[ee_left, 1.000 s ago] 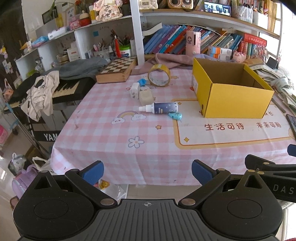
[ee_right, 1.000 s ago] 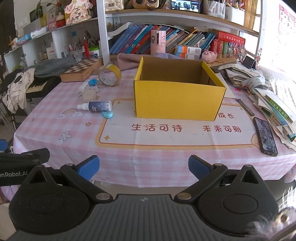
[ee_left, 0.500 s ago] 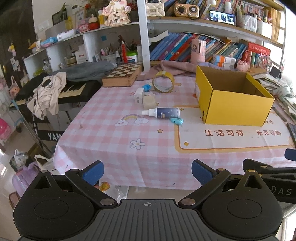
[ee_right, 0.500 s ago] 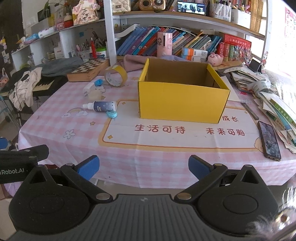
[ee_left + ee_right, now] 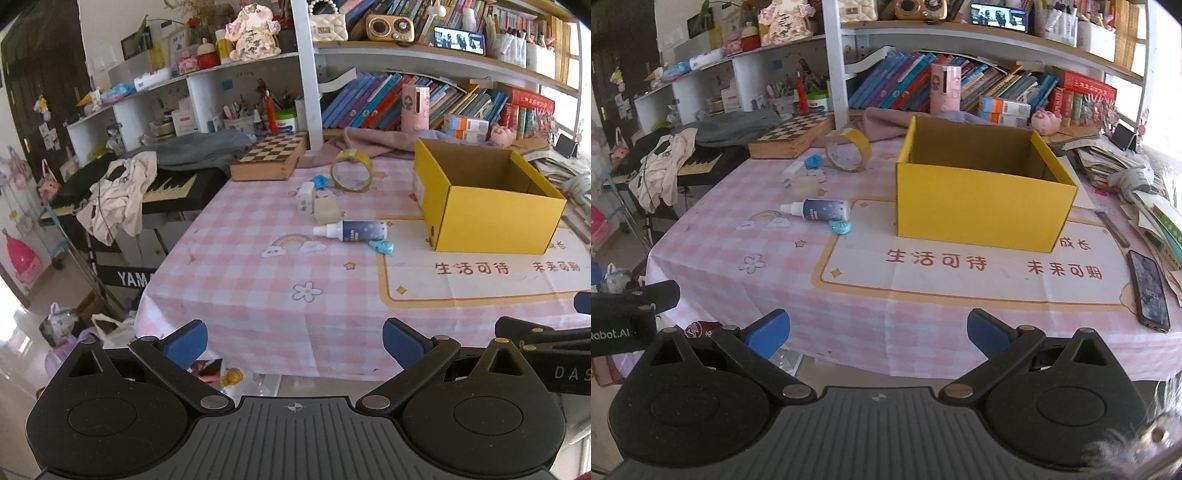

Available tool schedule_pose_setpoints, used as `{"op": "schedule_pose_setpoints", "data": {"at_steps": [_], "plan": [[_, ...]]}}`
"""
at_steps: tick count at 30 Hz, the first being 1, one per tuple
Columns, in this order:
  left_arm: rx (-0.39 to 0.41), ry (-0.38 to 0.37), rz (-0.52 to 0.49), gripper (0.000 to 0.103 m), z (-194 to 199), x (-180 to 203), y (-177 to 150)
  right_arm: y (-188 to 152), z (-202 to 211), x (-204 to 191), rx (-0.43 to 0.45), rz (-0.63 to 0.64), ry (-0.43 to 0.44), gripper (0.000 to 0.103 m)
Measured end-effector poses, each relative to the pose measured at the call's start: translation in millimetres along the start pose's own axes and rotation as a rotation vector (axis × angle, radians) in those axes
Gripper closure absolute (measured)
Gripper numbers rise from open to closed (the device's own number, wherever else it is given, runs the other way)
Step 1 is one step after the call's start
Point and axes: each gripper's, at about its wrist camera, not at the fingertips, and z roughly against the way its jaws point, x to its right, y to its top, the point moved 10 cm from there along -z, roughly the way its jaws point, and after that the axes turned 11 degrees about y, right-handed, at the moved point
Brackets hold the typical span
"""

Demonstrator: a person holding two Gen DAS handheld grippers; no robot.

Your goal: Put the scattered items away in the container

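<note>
An open yellow cardboard box [image 5: 982, 206] stands on the pink checked tablecloth [image 5: 849, 310]. Left of the box lie a dark-blue spray bottle [image 5: 822, 209], a turquoise correction-tape dispenser [image 5: 840, 226] and an upright tape roll [image 5: 847, 149]. Both the left gripper [image 5: 295, 338] and right gripper [image 5: 877, 332] are held spread wide and empty, short of the table's near edge, well apart from the box.

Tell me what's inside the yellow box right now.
In both wrist views the yellow box shows only bare brown inner walls; nothing sticks up. Its floor is hidden behind the near wall, so something flat could lie there unseen.
</note>
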Motion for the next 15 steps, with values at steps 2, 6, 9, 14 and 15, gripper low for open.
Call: {"op": "schedule_pose_setpoints", "data": {"at_steps": [2,6,9,14,15], "plan": [[-0.008,0.001,0.001,0.001,-4,-3,0,2,-3,-3,0.003,0.001,0.003,0.0],[-0.029,-0.006,0.006,0.001,-16,-8,-1,9,-11,-11,0.006,0.005,0.021,0.001],[-0.031,-0.024,0.019,0.001,-27,-13,4,16,-21,-18,0.01,0.021,0.026,0.004],[-0.002,-0.036,0.011,0.001,-48,-18,24,37,-43,-29,0.029,0.043,0.027,0.008],[0.003,-0.04,0.007,0.001,-53,-19,29,43,-47,-30,0.033,0.045,0.026,0.008]]}}
